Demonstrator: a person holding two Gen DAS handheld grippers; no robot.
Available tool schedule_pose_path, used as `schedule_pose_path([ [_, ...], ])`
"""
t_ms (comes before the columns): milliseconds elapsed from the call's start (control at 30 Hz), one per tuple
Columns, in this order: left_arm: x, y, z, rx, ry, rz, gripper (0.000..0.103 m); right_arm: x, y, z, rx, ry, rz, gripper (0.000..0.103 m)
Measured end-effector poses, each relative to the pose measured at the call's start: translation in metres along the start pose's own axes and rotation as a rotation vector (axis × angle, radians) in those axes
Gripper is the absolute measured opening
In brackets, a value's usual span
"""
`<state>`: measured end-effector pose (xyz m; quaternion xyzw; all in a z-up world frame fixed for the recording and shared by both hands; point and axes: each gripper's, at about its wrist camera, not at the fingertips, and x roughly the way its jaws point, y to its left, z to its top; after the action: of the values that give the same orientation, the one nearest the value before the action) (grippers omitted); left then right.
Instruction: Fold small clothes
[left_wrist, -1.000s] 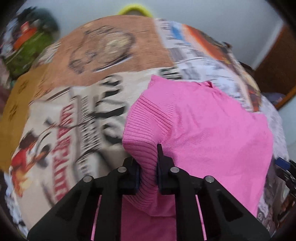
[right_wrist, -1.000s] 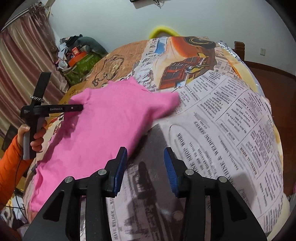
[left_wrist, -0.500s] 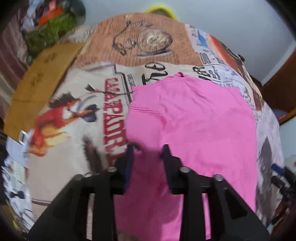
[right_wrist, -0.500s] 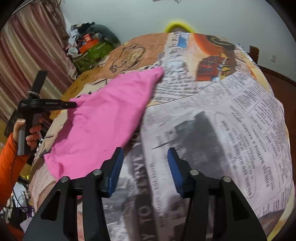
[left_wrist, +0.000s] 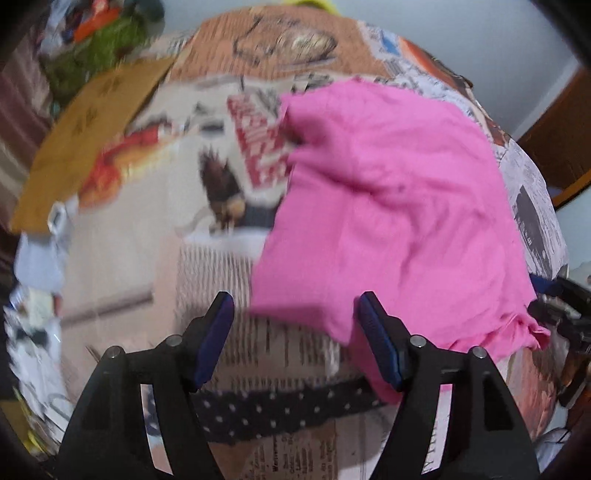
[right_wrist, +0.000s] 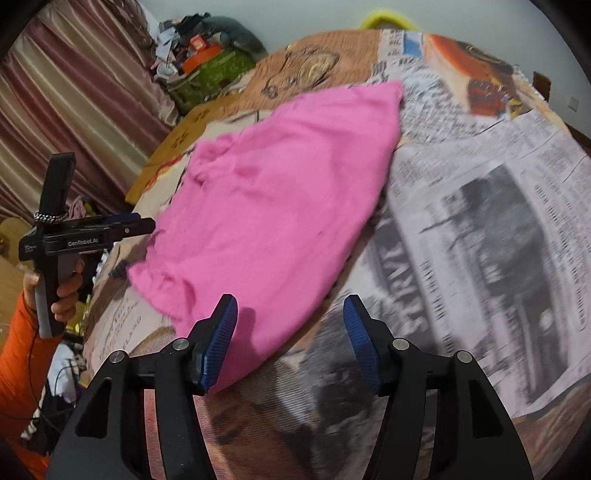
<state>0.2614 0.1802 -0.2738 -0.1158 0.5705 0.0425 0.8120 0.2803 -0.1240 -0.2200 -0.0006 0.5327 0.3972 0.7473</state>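
1. While both sets of jaws were opening with nothing clamped, the left gripper (left_wrist: 291, 339) hung over the garment (left_wrist: 388, 206)'s near edge, and the right gripper (right_wrist: 290, 341) straddled its near corner.
2. Beyond them the garment lay loosely folded and rumpled on the bed (right_wrist: 480, 221).
3. To fold neatly, each gripper should probably seize one layered corner and keep the edge taut.
4. Farther off, a hand (right_wrist: 64, 291) gripped the left handle.

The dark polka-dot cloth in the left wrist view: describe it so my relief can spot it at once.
Start from the newspaper-print cover spread over the whole surface, then find the big pink garment lying on it. Just below the pink garment's near edge, a narrow dark cloth with small white dots runs crosswise: the only dotted, dark fabric there.
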Motion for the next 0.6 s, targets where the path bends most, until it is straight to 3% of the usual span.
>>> schedule_pose_path([
  [100,0.009,0.007,-0.009,-0.07,0.014,-0.065,0.068,0.009,0.008,-0.003,-0.012,0.022,0.011,0.056],
  [167,0.006,0.003,-0.011,-0.065,-0.006,-0.095,0.05,0.01,0.013,-0.004,-0.031,0.016,0.008,0.057],
  [233,0.002,-0.002,-0.013,-0.065,-0.011,-0.127,0.018,0.011,0.015,-0.003,-0.038,0.015,0.012,0.053],
  [267,0.0,-0.004,-0.013,-0.06,-0.009,-0.139,0.012,0.011,0.015,-0.003,-0.042,0.014,0.022,0.05],
  [300,-0.003,-0.008,-0.015,-0.052,-0.011,-0.139,0.007,0.011,0.015,-0.003,-0.049,0.015,0.04,0.04],
  [333,-0.006,-0.011,-0.017,-0.046,-0.014,-0.137,0.006,0.012,0.015,-0.004,-0.054,0.016,0.047,0.028],
  [433,-0.014,-0.013,-0.026,-0.049,-0.019,-0.143,0.005,0.012,0.016,-0.005,-0.075,0.017,0.042,0.01],
  [600,-0.032,-0.013,-0.048,-0.047,-0.051,-0.138,0.005,0.007,0.013,-0.01,-0.113,0.019,0.001,0.008],
])
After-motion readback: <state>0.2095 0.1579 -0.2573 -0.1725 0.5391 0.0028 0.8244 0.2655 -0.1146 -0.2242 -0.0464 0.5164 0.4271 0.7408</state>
